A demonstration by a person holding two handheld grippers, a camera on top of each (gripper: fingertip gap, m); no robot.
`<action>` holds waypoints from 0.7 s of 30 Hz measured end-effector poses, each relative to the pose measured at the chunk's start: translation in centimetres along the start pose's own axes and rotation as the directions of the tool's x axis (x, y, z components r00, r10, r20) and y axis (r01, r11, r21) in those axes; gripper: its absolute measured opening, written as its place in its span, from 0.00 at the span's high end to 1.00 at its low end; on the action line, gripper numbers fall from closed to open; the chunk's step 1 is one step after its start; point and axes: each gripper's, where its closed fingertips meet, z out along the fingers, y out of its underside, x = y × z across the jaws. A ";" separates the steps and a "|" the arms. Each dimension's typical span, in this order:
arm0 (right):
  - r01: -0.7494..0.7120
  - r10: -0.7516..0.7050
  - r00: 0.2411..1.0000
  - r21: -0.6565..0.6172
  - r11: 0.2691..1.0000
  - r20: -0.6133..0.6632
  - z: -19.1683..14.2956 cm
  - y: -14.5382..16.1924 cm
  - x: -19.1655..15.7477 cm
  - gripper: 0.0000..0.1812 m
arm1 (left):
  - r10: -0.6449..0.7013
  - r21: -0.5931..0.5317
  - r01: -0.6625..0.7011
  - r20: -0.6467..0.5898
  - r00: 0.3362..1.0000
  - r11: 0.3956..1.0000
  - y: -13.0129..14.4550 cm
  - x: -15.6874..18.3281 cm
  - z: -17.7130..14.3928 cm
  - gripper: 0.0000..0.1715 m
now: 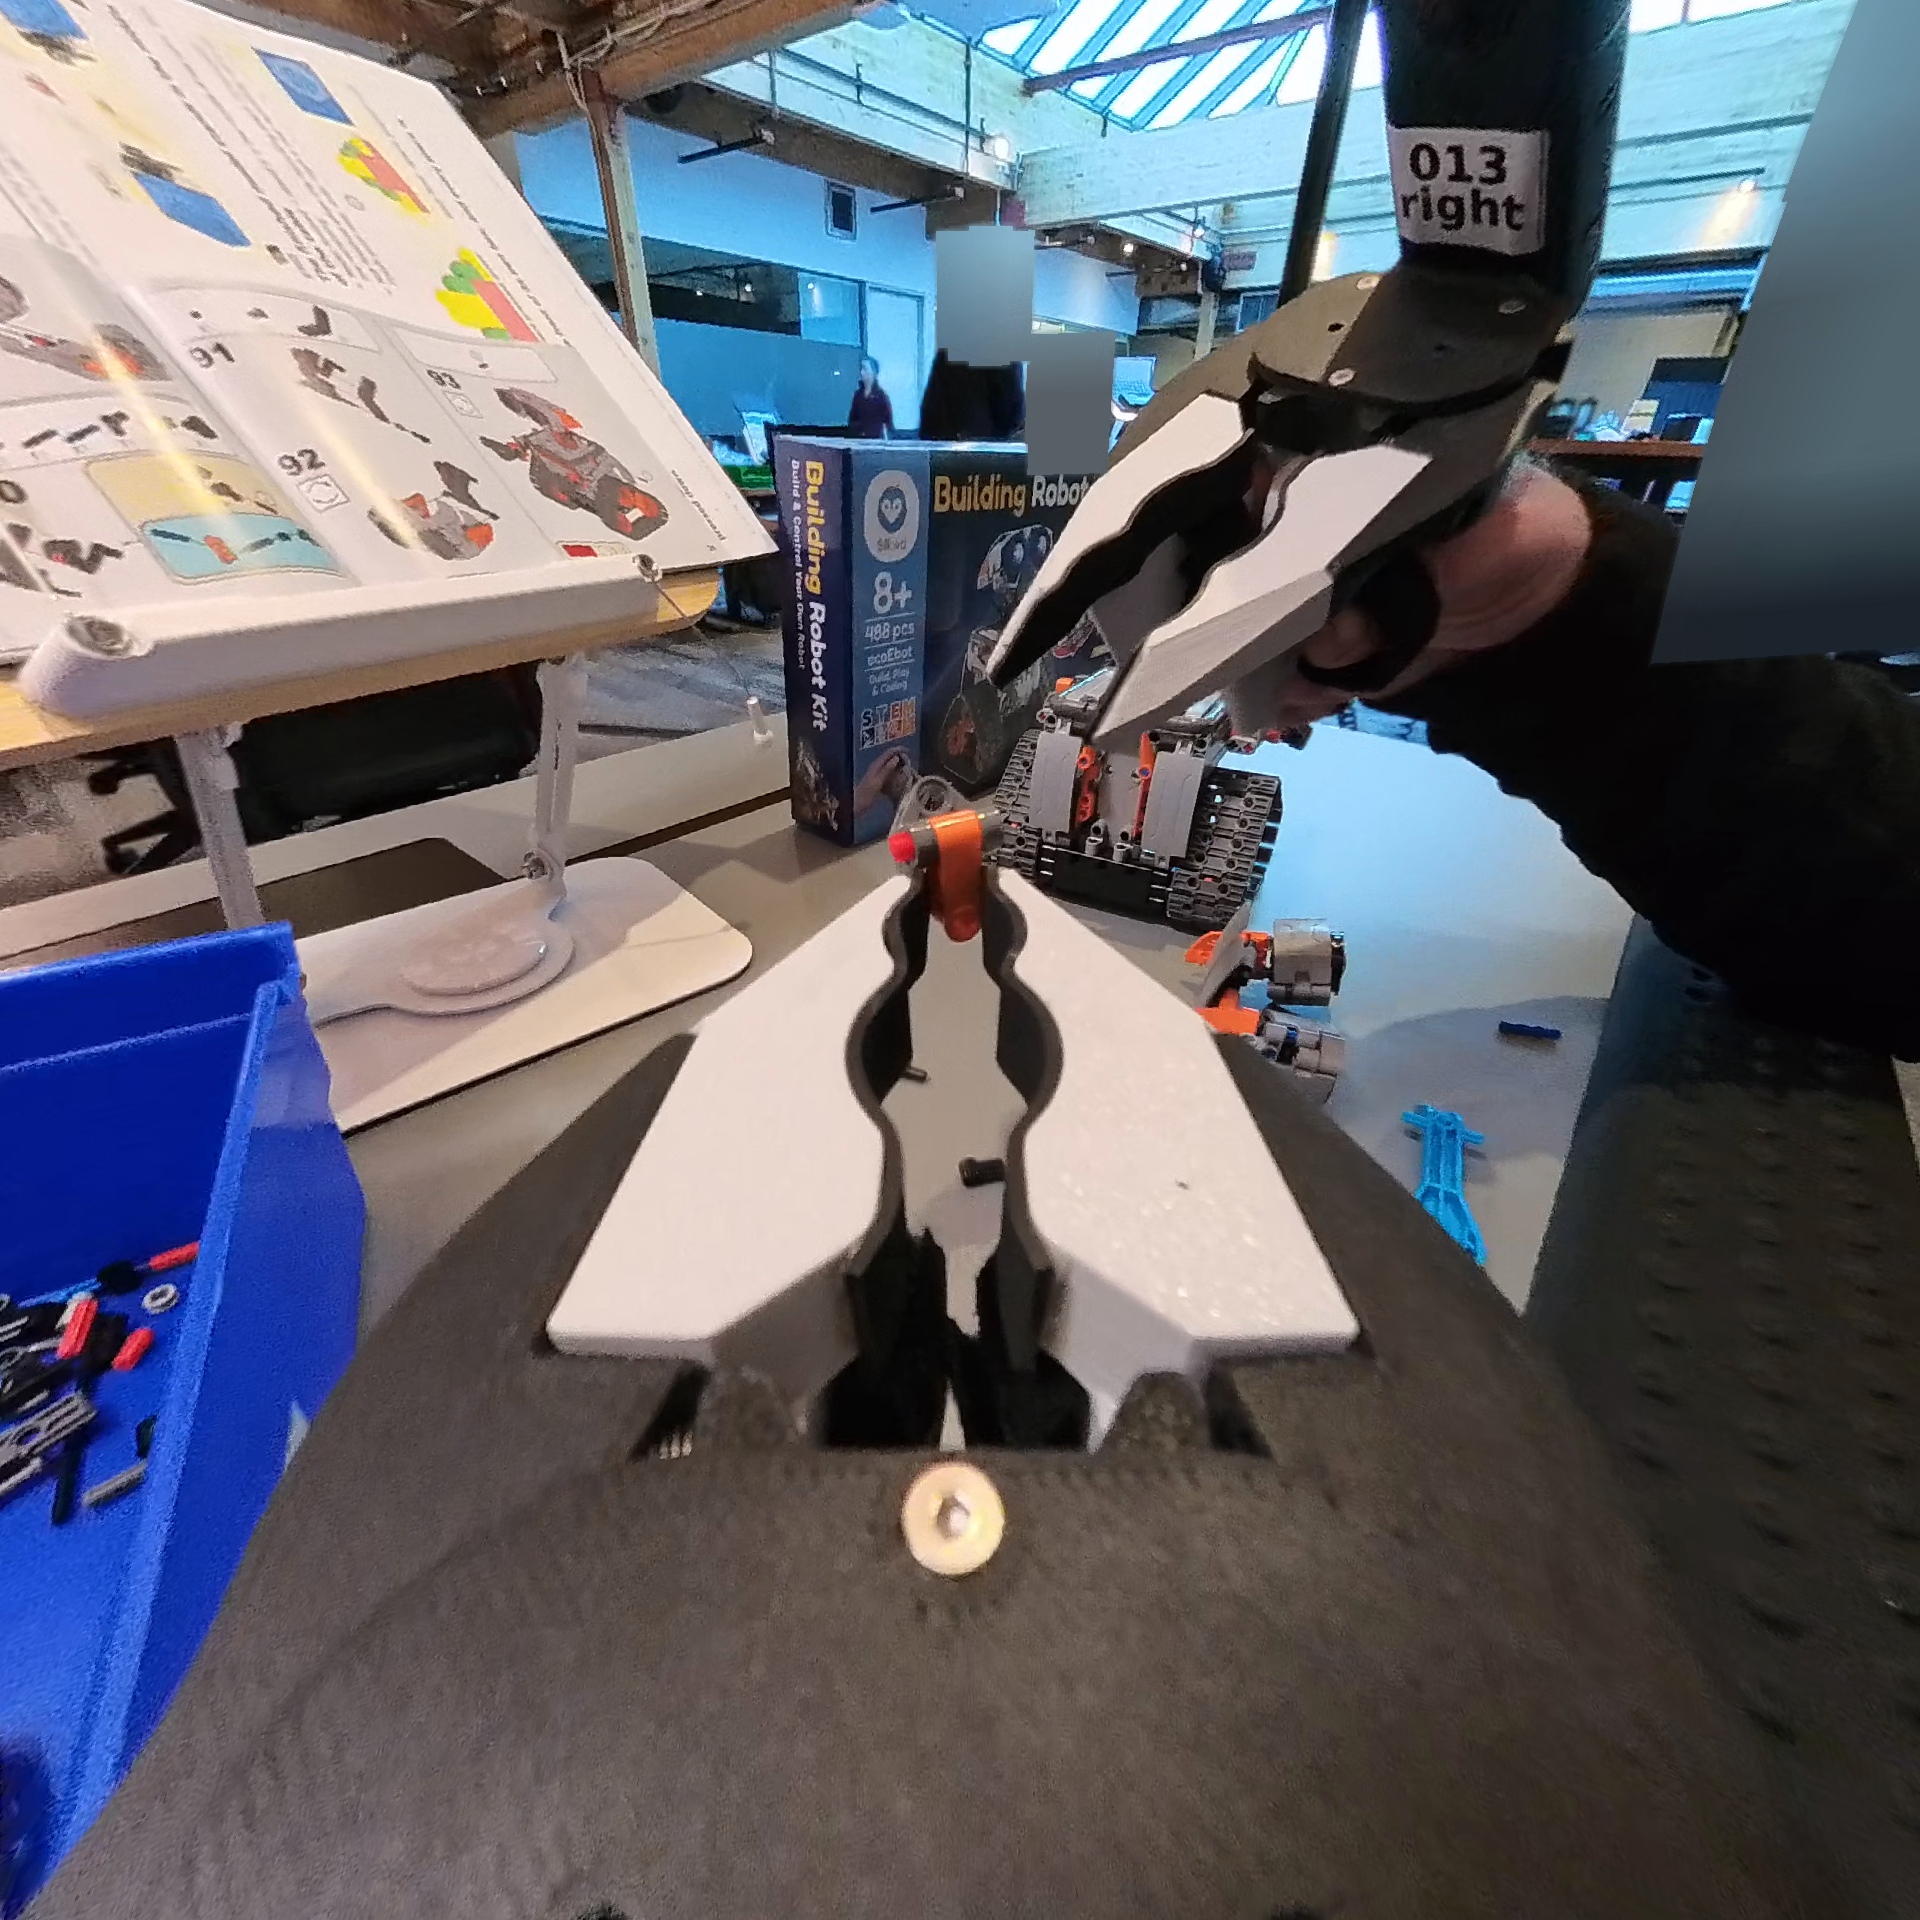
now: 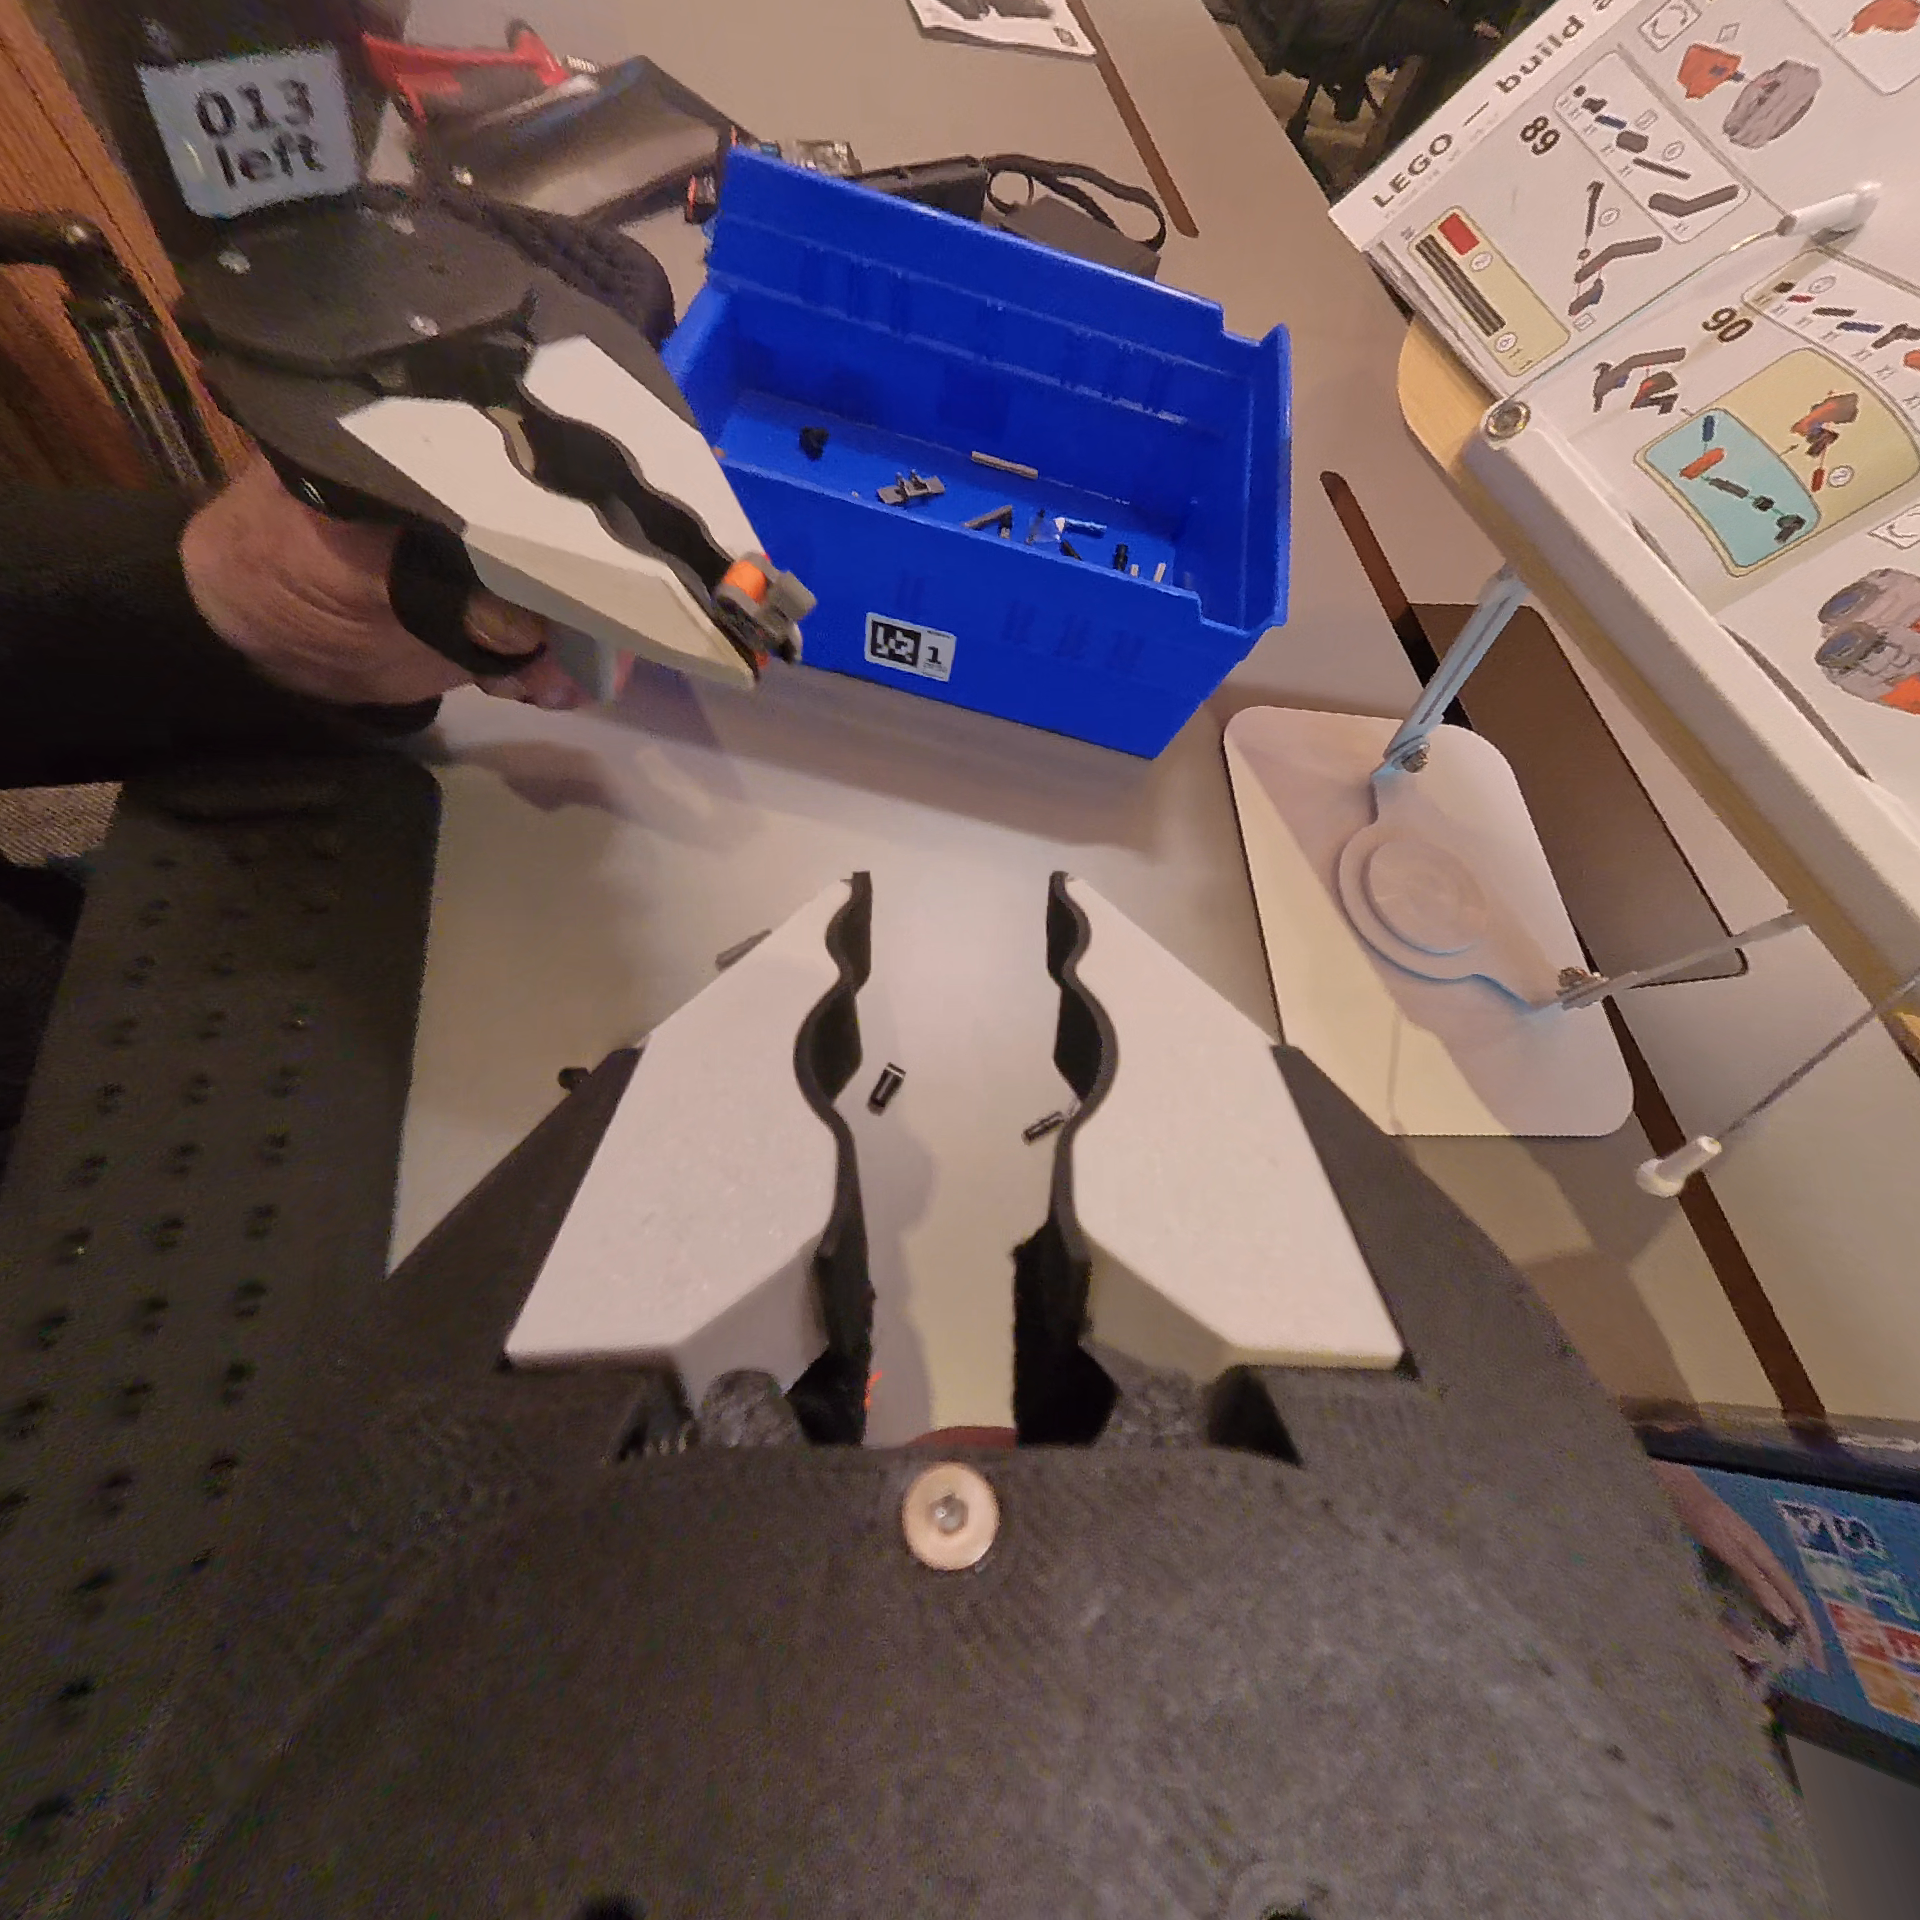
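Observation:
My left gripper is shut on a small orange and grey brick piece with a red pin at its tip, held above the table. It also shows in the right wrist view, in front of the blue bin, still holding the piece. My right gripper is open and empty above the grey table, with two small black pins lying on the table between its fingers. In the left wrist view the right gripper hangs high, tips down over the tracked brick robot.
An instruction booklet rests on a white stand at the left. A blue bin holds several small parts. A kit box stands behind the tracked robot. A small orange-grey subassembly, a light blue tool and a black perforated mat lie nearby. The gap from one gripper's tips to the other's is roughly 8 cm.

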 end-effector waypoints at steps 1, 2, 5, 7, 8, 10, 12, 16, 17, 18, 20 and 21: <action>0.010 -0.010 1.000 -0.014 1.000 -0.008 0.0 0.2 0.1 0.83 | -0.002 0.004 0.002 0.001 1.000 1.000 0.0 0.0 -0.4 0.96; 0.019 -0.019 1.000 -0.031 0.999 -0.014 0.1 0.6 0.1 0.84 | -0.005 0.010 0.005 0.003 1.000 1.000 0.0 0.1 -0.8 0.96; 0.030 -0.030 1.000 -0.080 0.996 0.007 0.6 2.1 -0.4 0.85 | -0.023 0.033 0.023 0.010 1.000 0.999 0.1 0.1 -2.0 0.96; 0.031 -0.025 0.999 -0.133 0.991 0.041 1.3 3.7 -1.1 0.85 | -0.044 0.047 0.043 0.011 0.999 0.998 0.3 0.1 -2.6 0.96; 0.041 -0.031 0.997 -0.164 0.986 0.066 1.7 4.5 -1.6 0.85 | -0.054 0.051 0.053 0.012 0.998 0.997 0.5 0.1 -2.8 0.96; 0.067 -0.045 0.994 -0.228 0.971 0.103 2.7 6.1 -2.6 0.84 | -0.069 0.057 0.068 0.012 0.998 0.996 0.8 0.0 -3.2 0.96; 0.100 -0.073 0.992 -0.289 0.952 0.102 3.9 7.3 -3.0 0.84 | -0.081 0.058 0.081 0.006 0.997 0.995 1.0 0.1 -3.5 0.96; 0.150 -0.107 0.985 -0.367 0.918 0.136 6.2 8.9 -3.3 0.85 | -0.098 0.072 0.098 -0.001 0.995 0.993 1.2 0.1 -3.9 0.96; 0.149 -0.095 0.982 -0.354 0.923 0.166 6.8 8.6 -4.0 0.85 | -0.099 0.073 0.099 -0.002 0.995 0.992 1.3 0.2 -4.0 0.96; 0.150 -0.086 0.978 -0.345 0.926 0.192 7.5 8.4 -4.8 0.86 | -0.100 0.073 0.100 -0.004 0.995 0.992 1.3 0.2 -4.2 0.96; 0.201 -0.122 0.965 -0.353 0.914 0.232 8.8 8.4 -6.0 0.87 | -0.106 0.072 0.107 -0.011 0.994 0.992 1.5 0.3 -4.4 0.96; 0.221 -0.137 0.960 -0.360 0.906 0.244 9.5 8.5 -6.4 0.87 | -0.110 0.077 0.110 -0.009 0.994 0.991 1.5 0.3 -4.6 0.96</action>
